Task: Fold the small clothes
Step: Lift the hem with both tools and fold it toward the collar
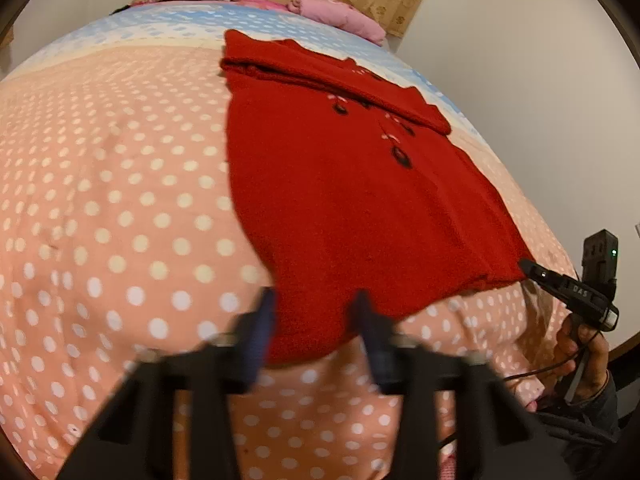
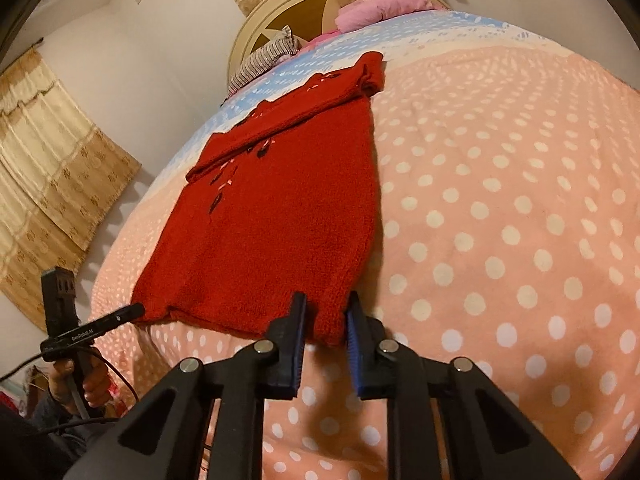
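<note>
A red knitted sweater (image 1: 352, 200) lies flat on the bed (image 1: 120, 200), its sleeves folded across the chest and its hem toward the cameras; dark and pink embroidery (image 1: 396, 152) runs down its front; the bed's cover is peach with white dots, turning pale blue toward the headboard (image 2: 280, 12). At the far end sit a pink pillow (image 1: 336, 12) and a striped pillow (image 2: 260, 60); gold patterned curtains (image 2: 48, 168) hang on the wall beside the bed; nothing lies on the garment or between it and either tool.

The left tool (image 1: 316, 316) hovers at the hem's left corner, blurred; its jaws are spread, with the red edge showing between the two fingers (image 1: 264, 320) — not pinched. In the right wrist view this same tool reaches in from the left, its dark tip at the hem corner, held from below by the left hand (image 2: 84, 380) with a cable trailing off.

The right tool (image 2: 326, 316) sits at the hem's right corner; its blue-padded fingers (image 2: 352, 332) stand apart, straddling the corner of the knit, with a gap between pads and cloth — open, gripping nothing. From the left wrist view its tip meets the hem's far corner, and the right hand (image 1: 584, 356) grips its handle low at the bed's edge.
</note>
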Available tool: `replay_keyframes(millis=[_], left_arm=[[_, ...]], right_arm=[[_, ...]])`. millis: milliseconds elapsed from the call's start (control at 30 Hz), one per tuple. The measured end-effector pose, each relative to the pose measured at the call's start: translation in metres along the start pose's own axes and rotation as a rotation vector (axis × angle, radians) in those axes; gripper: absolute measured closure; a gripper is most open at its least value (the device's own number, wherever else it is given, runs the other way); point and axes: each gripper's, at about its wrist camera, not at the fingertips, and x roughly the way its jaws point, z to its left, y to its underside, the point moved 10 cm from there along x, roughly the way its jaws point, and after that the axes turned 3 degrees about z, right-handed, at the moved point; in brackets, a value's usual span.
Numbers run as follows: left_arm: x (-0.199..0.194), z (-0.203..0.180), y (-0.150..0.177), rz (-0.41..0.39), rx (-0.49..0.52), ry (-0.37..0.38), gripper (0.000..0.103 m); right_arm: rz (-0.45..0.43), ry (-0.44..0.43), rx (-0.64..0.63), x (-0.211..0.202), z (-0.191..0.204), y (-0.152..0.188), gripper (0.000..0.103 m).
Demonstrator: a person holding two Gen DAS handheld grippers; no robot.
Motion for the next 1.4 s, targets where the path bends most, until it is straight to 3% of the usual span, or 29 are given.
replay_keyframes(millis=[67,233,433,767,1000,1133,1200,1267,1300,1333,1400], left_arm=[[-0.004,0.005,-0.002,-0.008,-0.019,0.021,0.093],[-0.020,0.005,-0.014,-0.075,-0.018,0.044,0.094],[-0.025,0.005,-0.029,-0.102,-0.008,0.056,0.094],[-0.053,-0.005,-0.091,-0.217,-0.012,0.120,0.097],[-0.071,-0.009,-0.130,-0.296,-0.010,0.159,0.100],[-0.062,-0.007,-0.127,-0.236,0.061,0.071,0.099],[-0.048,-0.001,-0.105,-0.155,0.085,0.022,0.091],[-0.038,0.004,-0.081,-0.093,0.088,0.001,0.073],[-0.033,0.007,-0.070,-0.068,0.087,-0.010,0.056],[-0.028,0.009,-0.058,-0.044,0.081,-0.019,0.049],[-0.014,0.012,-0.031,0.026,0.070,-0.023,0.049]], right_arm=[[-0.008,-0.009,0.001,-0.003,0.000,-0.002,0.094],[-0.133,-0.097,-0.022,-0.033,0.016,-0.021,0.094],[-0.135,-0.132,0.002,-0.030,0.017,-0.023,0.095],[-0.257,-0.117,-0.093,-0.061,0.047,-0.095,0.095],[-0.296,-0.131,-0.108,-0.067,0.055,-0.130,0.095],[-0.302,-0.126,-0.119,-0.067,0.058,-0.144,0.095],[-0.300,-0.130,-0.116,-0.066,0.058,-0.146,0.095],[-0.292,-0.130,-0.117,-0.065,0.057,-0.143,0.095],[-0.288,-0.130,-0.118,-0.065,0.057,-0.141,0.095],[-0.285,-0.130,-0.117,-0.065,0.056,-0.138,0.095],[-0.275,-0.131,-0.115,-0.063,0.053,-0.131,0.095]])
